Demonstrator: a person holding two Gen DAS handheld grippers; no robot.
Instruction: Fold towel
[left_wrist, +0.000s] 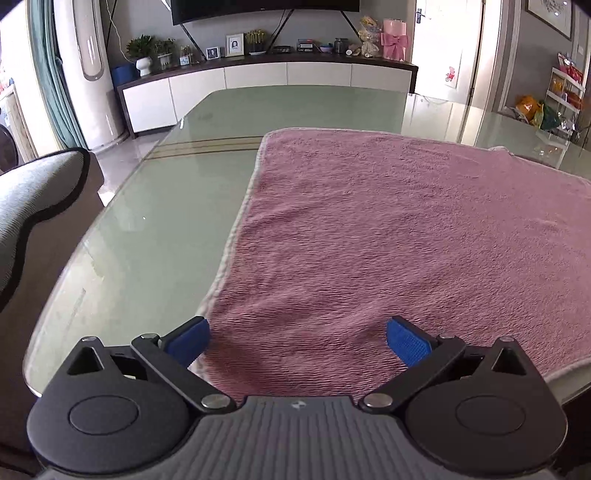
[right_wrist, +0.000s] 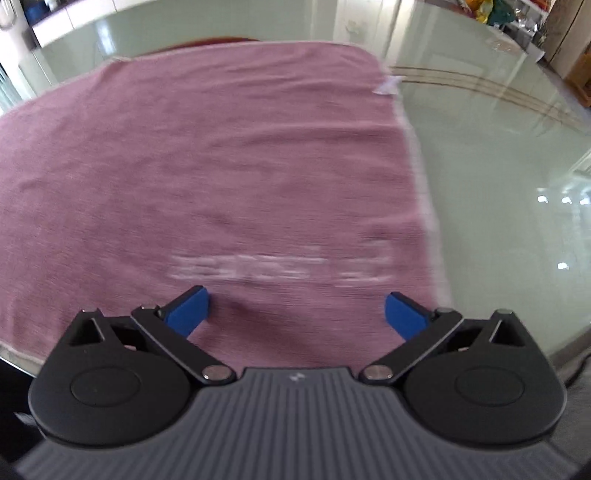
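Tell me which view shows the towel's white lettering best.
The right wrist view: the lettering lies on the towel just ahead of the open right gripper, though blurred and unreadable. The left wrist view shows only plain pink pile, no lettering.

The towel (left_wrist: 388, 236) is pink terry cloth, matt and nubbly, with a paler hemmed edge. The counter (left_wrist: 155, 206) is glossy, smooth greenish glass that mirrors the room. Each gripper's (left_wrist: 297, 341) body is matt black plastic, with ribbed blue pads (left_wrist: 406, 341) and shiny metal pivots.
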